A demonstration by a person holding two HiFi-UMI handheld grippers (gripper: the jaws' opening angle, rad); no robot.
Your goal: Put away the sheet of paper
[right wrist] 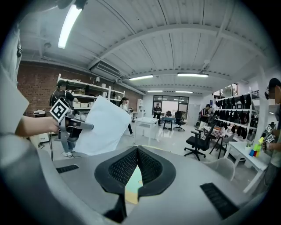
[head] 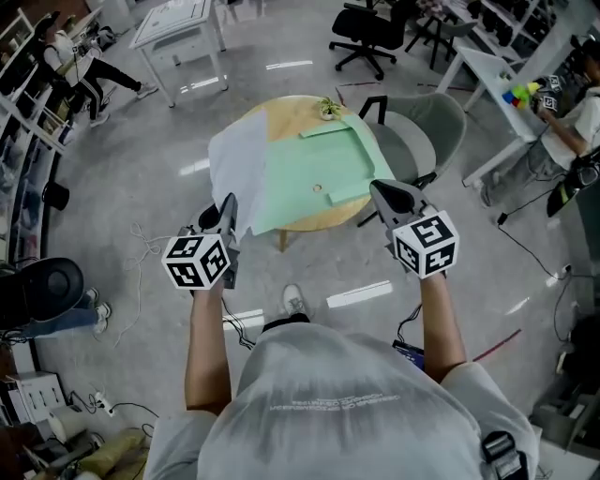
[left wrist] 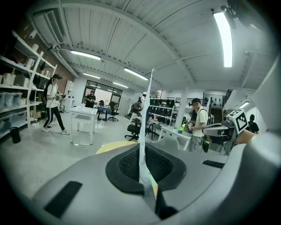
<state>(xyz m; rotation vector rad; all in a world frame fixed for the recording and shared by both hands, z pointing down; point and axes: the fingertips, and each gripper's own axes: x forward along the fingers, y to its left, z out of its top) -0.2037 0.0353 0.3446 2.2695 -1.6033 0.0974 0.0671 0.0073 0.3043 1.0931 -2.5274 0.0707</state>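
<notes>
A white sheet of paper point(head: 237, 169) hangs lifted over the left side of a round wooden table point(head: 281, 117). My left gripper point(head: 228, 208) is shut on the sheet's near edge. In the left gripper view the paper point(left wrist: 144, 132) stands edge-on, pinched between the jaws of the left gripper point(left wrist: 142, 151). An open mint-green folder point(head: 323, 173) lies flat on the table. My right gripper point(head: 382, 192) hovers over the folder's near right corner, shut with nothing in it. The right gripper view shows its jaw tips point(right wrist: 137, 149) meeting, and the left gripper point(right wrist: 70, 125) holding up the sheet point(right wrist: 103, 127).
A small plant point(head: 328, 108) sits at the table's far edge. A grey chair point(head: 427, 131) stands right of the table, a black office chair point(head: 370, 37) beyond it. White tables point(head: 178, 28) and people stand around the room. Cables point(head: 141, 262) lie on the floor at left.
</notes>
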